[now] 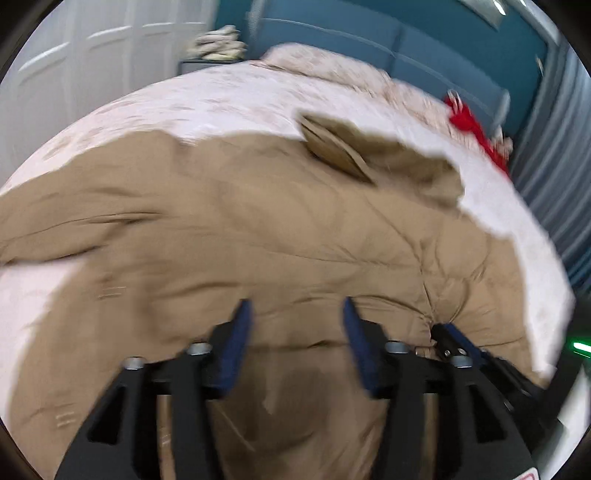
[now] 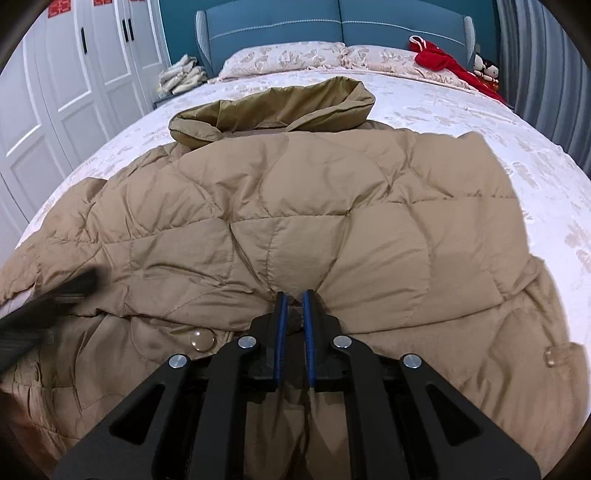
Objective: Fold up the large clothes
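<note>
A tan quilted coat lies spread over the bed, its hood pointing toward the pillows. My right gripper is shut on a pinched fold of the coat near its lower hem; the fabric puckers around the blue pads. The left wrist view shows that same gripper biting the cloth at the right. My left gripper hovers open over the coat, with nothing pressed between its fingers. It shows as a dark blur at the left of the right wrist view.
The bed cover is white with a pale floral print. Two pillows rest against a blue headboard. A red garment and dolls lie at the far right. White wardrobe doors stand left, and a grey curtain hangs right.
</note>
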Available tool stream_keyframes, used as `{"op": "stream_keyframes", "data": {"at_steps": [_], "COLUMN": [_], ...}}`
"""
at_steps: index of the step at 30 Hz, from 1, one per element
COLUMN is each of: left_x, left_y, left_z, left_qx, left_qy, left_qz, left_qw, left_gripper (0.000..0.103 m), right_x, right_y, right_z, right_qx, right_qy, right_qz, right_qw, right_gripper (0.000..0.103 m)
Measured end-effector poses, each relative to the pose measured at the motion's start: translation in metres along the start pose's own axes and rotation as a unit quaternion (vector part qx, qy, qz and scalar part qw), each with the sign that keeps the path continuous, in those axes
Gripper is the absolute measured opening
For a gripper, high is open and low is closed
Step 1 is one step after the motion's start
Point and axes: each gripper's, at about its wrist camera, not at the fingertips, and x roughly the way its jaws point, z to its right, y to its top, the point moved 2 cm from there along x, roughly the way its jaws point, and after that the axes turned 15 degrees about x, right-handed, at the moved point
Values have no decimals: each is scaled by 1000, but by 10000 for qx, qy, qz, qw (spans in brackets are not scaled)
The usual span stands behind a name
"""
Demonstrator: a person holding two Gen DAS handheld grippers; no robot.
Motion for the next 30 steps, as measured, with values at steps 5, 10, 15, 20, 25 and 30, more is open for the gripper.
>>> {"op": "stream_keyframes", "data": {"at_steps": [5, 10, 15, 20, 25, 30], "left_x": [-84, -109, -124, -110, -96, -93], "left_y": [-16, -65, -102, -112, -87, -48], "left_z": [-138, -316, -413, -444, -440, -424], "left_qx": [-722, -2348, -3421, -3965, -3899, -3359], "left_qy": [848, 1687, 1779, 1380, 1041, 1300], "left_qz": [366, -88, 7, 115, 145, 80], "left_qw": [9931, 9573, 9227, 9075, 9148, 9329], "left_gripper": [88, 87, 86, 84, 39, 1], "right_x": [-69, -124, -145, -150, -155, -160], "right_y": [-19, -62, -97, -115, -124, -131], "right_z": [-10, -15, -26, -49, -57, -50], "right_qx": [91, 358, 472, 263, 144, 225], "right_qy": [-205, -84, -96, -27, 29, 64], "right_qz": [495, 395, 188, -82, -137, -195], "right_qw": [9985, 9985, 9987, 9996, 9998, 9995], "right_gripper": [68, 70, 70, 73, 76, 76]}}
